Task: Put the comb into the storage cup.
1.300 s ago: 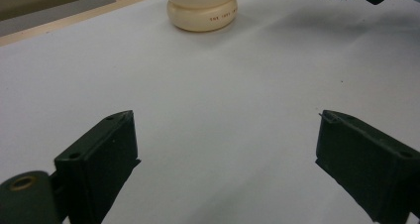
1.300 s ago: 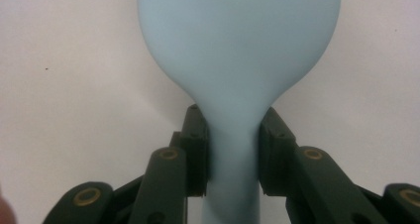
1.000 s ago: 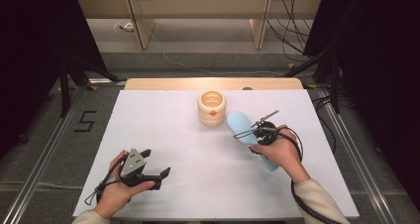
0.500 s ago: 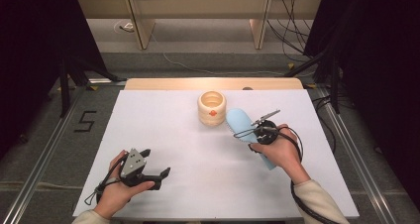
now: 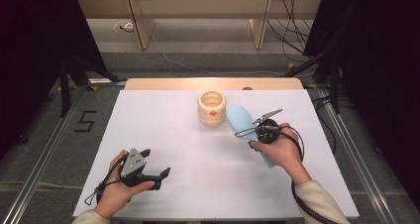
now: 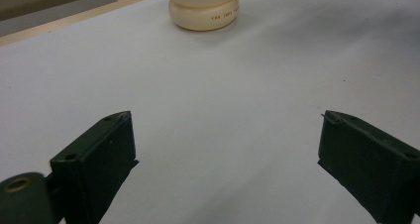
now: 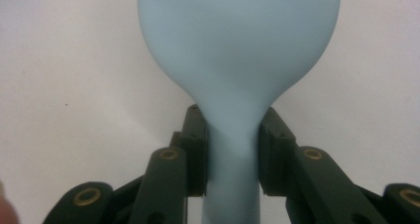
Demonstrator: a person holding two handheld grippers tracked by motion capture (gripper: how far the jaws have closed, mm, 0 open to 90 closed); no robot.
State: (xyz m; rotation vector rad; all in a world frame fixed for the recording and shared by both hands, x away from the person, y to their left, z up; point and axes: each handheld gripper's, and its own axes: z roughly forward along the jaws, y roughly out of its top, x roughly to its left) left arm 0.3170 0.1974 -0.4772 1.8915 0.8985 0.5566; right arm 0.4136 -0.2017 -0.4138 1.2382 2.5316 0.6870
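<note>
A cream round holder [image 5: 212, 108] with a small orange mark stands near the table's far middle; its base [image 6: 204, 8] also shows at the top of the left gripper view. A light blue spatula-like tool [image 5: 240, 119] lies beside it to the right, head toward the holder. My right gripper [image 7: 233, 149] is shut on the blue tool's neck [image 7: 233, 130], just below the wide head. In the high view the right gripper [image 5: 262, 134] sits over the tool's handle. My left gripper [image 5: 156, 175] rests near the front left, open, with nothing between its jaws [image 6: 225, 149].
The white table top [image 5: 173, 135] has a wooden strip along its far edge [image 5: 213, 83]. Cables trail from both grippers. Dark stands and cables lie on the floor at both sides, with a "5" mark [image 5: 85, 121] on the floor at the left.
</note>
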